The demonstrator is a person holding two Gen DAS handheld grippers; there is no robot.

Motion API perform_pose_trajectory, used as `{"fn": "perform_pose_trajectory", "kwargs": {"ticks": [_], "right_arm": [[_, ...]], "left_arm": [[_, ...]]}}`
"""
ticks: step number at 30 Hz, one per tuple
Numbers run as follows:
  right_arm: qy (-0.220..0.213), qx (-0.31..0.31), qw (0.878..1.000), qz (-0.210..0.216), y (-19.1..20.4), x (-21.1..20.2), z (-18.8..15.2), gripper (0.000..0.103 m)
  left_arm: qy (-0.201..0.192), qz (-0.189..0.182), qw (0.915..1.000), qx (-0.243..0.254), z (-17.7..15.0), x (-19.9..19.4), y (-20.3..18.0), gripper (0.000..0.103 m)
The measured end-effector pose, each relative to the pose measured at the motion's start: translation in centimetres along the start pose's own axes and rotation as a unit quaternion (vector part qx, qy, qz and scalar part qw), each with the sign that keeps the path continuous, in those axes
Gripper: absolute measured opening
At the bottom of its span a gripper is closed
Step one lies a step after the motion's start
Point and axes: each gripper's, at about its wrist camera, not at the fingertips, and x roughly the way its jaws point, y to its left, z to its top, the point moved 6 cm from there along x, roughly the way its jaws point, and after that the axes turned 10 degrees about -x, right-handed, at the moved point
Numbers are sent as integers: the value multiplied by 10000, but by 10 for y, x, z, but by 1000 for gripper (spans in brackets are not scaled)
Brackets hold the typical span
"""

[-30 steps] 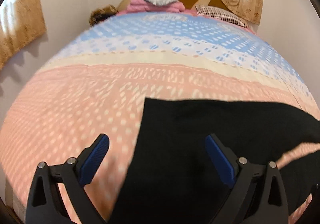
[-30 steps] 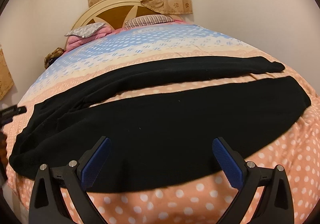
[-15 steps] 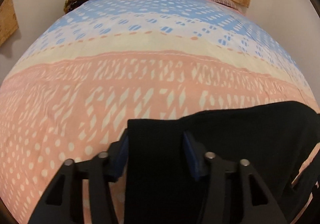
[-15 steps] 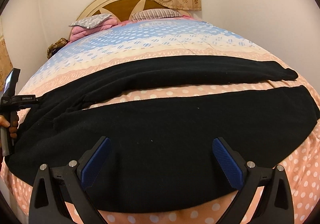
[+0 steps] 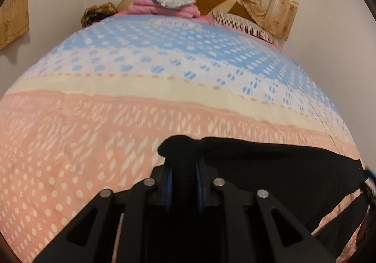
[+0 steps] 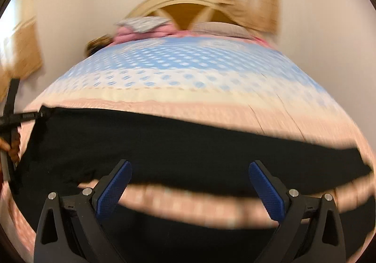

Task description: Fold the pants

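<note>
Your left tongs (image 5: 182, 175) clamp the black pants (image 5: 270, 169) corner on the bed (image 5: 117, 110); right tongs (image 6: 189, 183) apart, holding nothing.

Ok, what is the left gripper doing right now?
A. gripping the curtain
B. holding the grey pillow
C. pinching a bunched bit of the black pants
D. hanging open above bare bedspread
C: in the left wrist view the left gripper has its blue pads pressed on a bunch of the black pants.

Both wrist cams low over bed (image 5: 164, 89), facing headboard (image 6: 178, 2); share pants (image 6: 188, 141).
</note>
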Motion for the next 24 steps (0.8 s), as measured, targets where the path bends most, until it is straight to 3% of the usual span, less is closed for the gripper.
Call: {"fn": "perform_pose_trajectory", "kwargs": {"ticks": [4, 8, 10, 13, 14, 16, 17, 18, 21, 24], "right_arm": [[388, -1019, 9936, 284, -4, 62, 33, 99], [820, -1783, 9795, 449, -4, 116, 41, 98], [1052, -1920, 9740, 583, -8, 133, 37, 88], [1180, -1750, 9720, 1033, -14, 145, 36, 84], [1295, -1614, 9702, 1262, -15, 148, 36, 79], [1484, -1209, 9632, 1889, -12, 147, 31, 44], [1436, -1182, 9640, 1901, -11, 144, 32, 36], [1409, -1208, 9634, 1933, -9, 140, 32, 14], [1339, -1129, 9681, 1792, -5, 122, 34, 4], [917, -970, 9774, 1640, -6, 85, 43, 4]], "left_arm": [[-35, 166, 9997, 191, 2, 8, -4, 17], [55, 191, 9998, 70, 2, 17, 2, 18], [98, 192, 9998, 9, 0, 20, 4, 18], [87, 220, 9997, 46, -1, 20, 2, 18], [90, 230, 9997, 50, 0, 21, 1, 18], [114, 261, 9996, 50, -2, 22, 1, 18], [116, 286, 9995, 60, -2, 22, 1, 18], [110, 313, 9994, 74, -3, 22, 1, 18], [1, 327, 9994, 79, -3, 12, -1, 18], [-239, 239, 9994, 62, -1, -10, -4, 19]]}}
